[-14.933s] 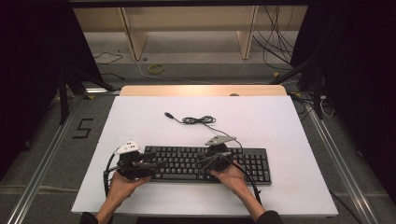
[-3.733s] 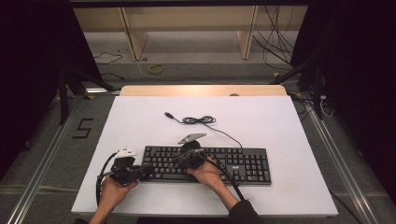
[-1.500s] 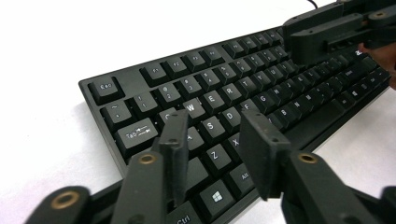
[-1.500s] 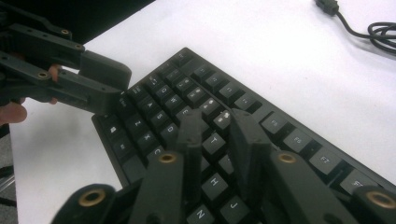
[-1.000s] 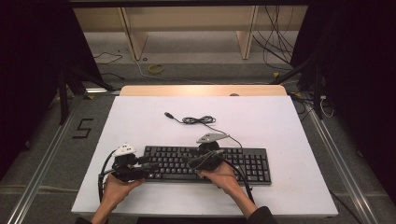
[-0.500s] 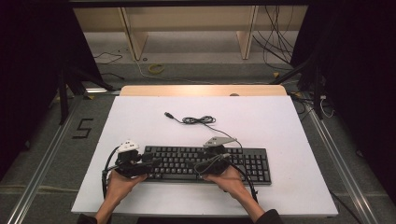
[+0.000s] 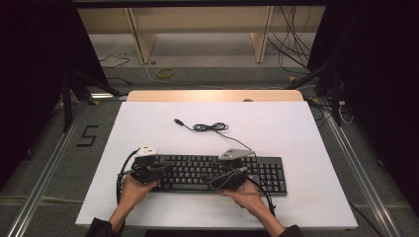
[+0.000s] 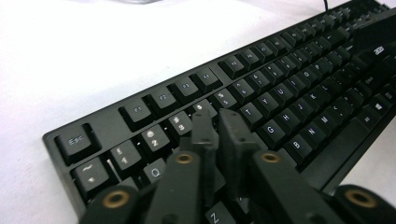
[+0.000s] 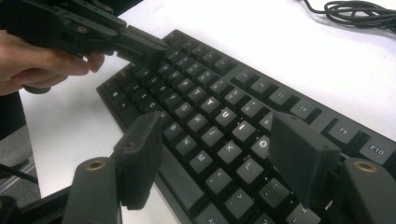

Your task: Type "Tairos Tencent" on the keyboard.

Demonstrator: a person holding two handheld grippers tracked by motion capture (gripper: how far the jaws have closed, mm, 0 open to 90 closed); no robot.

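A black keyboard (image 7: 217, 174) lies on the white table (image 7: 296, 133), near its front edge, long side running across in front of the person. Its cable (image 7: 210, 127) trails away from the back edge and ends in a loose coil farther up the table, well apart from both hands.

The left gripper (image 7: 159, 170) sits over the left end of the keyboard, held in the person's left hand (image 7: 132, 190). In the left gripper view its two black jaws have just been closing and now stand together with barely a slit between them, tips down among the number and upper letter rows (image 8: 219, 135). Nothing is caught between them (they are simply pressed to each other above the keys). Whether the tips actually touch a key I cannot tell.

The right gripper (image 7: 225, 178) hovers over the middle of the keyboard, held in the right hand (image 7: 244, 195). Its jaws have just been opening and stand wide apart in the right gripper view (image 9: 219, 154), one finger on each side of a stretch of letter keys, gripping nothing. They hang above the keys rather than on them, as far as I can see.

From the right gripper view the left gripper (image 9: 140, 46) shows farther off, its closed tips over the keyboard's far corner.
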